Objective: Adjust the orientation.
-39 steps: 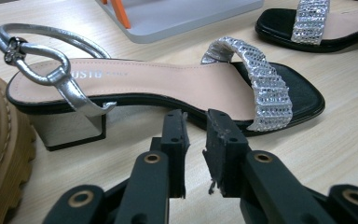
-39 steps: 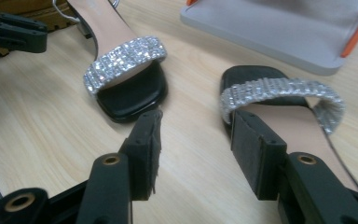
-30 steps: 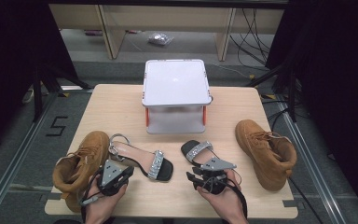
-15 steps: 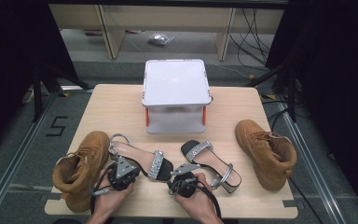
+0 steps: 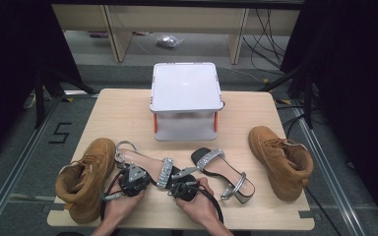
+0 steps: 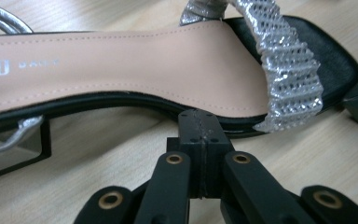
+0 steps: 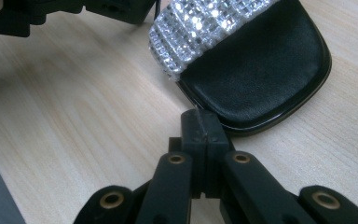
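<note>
A sandal with a black sole, beige insole and silver strap point(image 5: 150, 166) lies at the table's front left. My left gripper point(image 5: 138, 171) is shut, and its tips point(image 6: 200, 125) touch the sandal's side point(image 6: 121, 60) near the strap point(image 6: 289, 60). Also shut, my right gripper point(image 5: 180, 179) has its tips point(image 7: 200, 125) against the black toe point(image 7: 261, 65) of the same sandal, below the glittering strap point(image 7: 200, 28). Nothing is held between either pair of jaws. The matching sandal point(image 5: 222, 169) lies just to the right.
A tan boot point(image 5: 86, 177) lies at the front left edge and another point(image 5: 281, 160) at the right. A white box on orange legs point(image 5: 184, 96) stands at the middle back of the wooden table point(image 5: 118, 113). Both hands reach in from the front edge.
My right gripper has moved left, off the right sandal, to the left sandal's toe. The left gripper has shifted slightly right, up to that sandal's side.
</note>
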Available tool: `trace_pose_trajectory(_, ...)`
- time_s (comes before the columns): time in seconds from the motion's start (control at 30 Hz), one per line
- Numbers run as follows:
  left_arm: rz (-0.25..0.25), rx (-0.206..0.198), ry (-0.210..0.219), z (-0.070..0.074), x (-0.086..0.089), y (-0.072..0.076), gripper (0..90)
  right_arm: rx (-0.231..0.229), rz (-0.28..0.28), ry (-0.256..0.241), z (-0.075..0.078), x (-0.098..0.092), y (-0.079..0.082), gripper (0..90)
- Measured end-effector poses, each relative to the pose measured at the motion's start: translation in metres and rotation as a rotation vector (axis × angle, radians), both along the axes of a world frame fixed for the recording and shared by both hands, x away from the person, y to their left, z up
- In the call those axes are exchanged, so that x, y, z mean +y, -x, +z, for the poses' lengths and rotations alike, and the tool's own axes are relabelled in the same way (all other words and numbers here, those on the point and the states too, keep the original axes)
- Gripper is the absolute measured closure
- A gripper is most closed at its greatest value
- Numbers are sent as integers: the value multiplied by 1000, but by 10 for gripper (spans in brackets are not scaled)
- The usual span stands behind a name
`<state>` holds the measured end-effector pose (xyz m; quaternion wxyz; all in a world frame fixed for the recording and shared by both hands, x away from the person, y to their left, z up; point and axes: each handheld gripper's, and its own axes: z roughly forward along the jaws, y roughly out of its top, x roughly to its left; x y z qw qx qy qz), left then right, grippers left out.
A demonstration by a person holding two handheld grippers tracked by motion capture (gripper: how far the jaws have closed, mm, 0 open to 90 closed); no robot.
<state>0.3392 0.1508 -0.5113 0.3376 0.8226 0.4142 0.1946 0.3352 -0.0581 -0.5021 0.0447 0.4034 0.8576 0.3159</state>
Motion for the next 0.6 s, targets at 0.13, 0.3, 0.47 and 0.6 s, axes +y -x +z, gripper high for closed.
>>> trace_pose_trajectory(0.13, 6, -12, 15, 1, -8, -5, 897, 2, -21, 2, 1, -3, -6, 900)
trace_pose_trajectory(0.3, -56, -21, 11, 12, -15, -7, 897, -19, -76, 22, 4, -9, -18, 900)
trace_pose_trajectory(0.47, -16, -114, 37, 53, -5, -19, 898, -45, -130, 49, 5, -17, -35, 900)
trace_pose_trajectory(0.6, 14, -127, -5, 76, 9, -43, 897, -73, -174, 69, 5, -24, -45, 900)
